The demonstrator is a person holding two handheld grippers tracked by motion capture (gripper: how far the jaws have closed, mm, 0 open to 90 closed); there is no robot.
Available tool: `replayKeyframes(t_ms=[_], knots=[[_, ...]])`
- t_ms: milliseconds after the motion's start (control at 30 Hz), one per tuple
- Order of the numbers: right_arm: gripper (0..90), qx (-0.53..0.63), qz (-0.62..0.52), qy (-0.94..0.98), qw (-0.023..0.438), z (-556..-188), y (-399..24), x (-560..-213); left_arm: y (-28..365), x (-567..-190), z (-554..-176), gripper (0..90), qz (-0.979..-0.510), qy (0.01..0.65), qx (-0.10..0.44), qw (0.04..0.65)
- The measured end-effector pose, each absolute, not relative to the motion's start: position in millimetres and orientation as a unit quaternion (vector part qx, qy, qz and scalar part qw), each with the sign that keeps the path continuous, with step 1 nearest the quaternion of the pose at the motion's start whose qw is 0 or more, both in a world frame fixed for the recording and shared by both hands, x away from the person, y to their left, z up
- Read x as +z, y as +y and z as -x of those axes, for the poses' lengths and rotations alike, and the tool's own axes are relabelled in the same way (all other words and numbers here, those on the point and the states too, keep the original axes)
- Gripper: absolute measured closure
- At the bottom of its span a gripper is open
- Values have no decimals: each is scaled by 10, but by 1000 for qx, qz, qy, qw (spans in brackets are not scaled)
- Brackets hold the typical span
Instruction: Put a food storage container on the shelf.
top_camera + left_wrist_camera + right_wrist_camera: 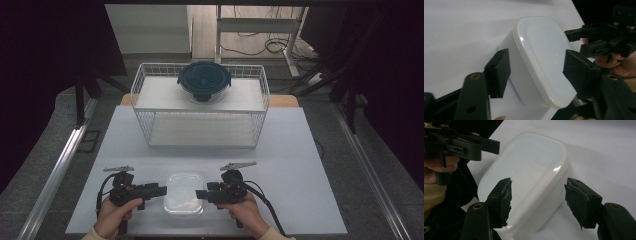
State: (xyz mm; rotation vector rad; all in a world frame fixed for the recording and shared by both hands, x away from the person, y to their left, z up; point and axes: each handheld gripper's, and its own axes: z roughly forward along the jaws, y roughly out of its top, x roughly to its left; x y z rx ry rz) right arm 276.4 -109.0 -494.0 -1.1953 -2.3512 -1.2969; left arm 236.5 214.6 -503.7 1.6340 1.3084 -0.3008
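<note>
From the high view, you have both grippers aimed inward at the white lidded box (184, 192), which sits on the white table (300, 150) between them. Your left gripper (161, 189) points at one short side and your right gripper (199, 193) at the other, each tip just beside the box wall. That mirrored approach looks meant to trap the box from both ends so it cannot slide. Well beyond the fingertips stands a wire rack (200, 107) with a dark round container (204, 80) on its top shelf, clear of your working space.

In the left gripper view, your fingers (498, 72) are spread wide, one on each side of the box (541, 60), neither pressing it. The lid's rim runs between them, so a squeeze here would probably catch the lid edge and the wall together. The other gripper (576, 33) waits past the far end, next to the box.

In the right gripper view, the fingers (501, 200) are likewise spread, straddling the near end of the box (529, 175) without contact I can confirm. The opposite gripper (491, 146) hovers beyond it, held low so both tools meet the box at the same height.
</note>
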Motion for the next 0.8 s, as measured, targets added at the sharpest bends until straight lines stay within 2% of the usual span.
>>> replayKeyframes(t_ms=[233,400,567,800], knots=[[446,-435,419,-789,116,-2765,-1044,-4990,2150,-5149,-2417,456,-662,544,-153,492],[496,-437,433,-779,122,-2765,-1064,-4996,2129,-5197,-2428,569,-658,539,-179,494],[579,-438,453,-764,139,-2765,-1094,-5028,2116,-5200,-2410,652,-666,542,-165,485],[662,-449,475,-743,146,-2732,-1138,-5020,2106,-5178,-2365,675,-668,539,-159,488]])
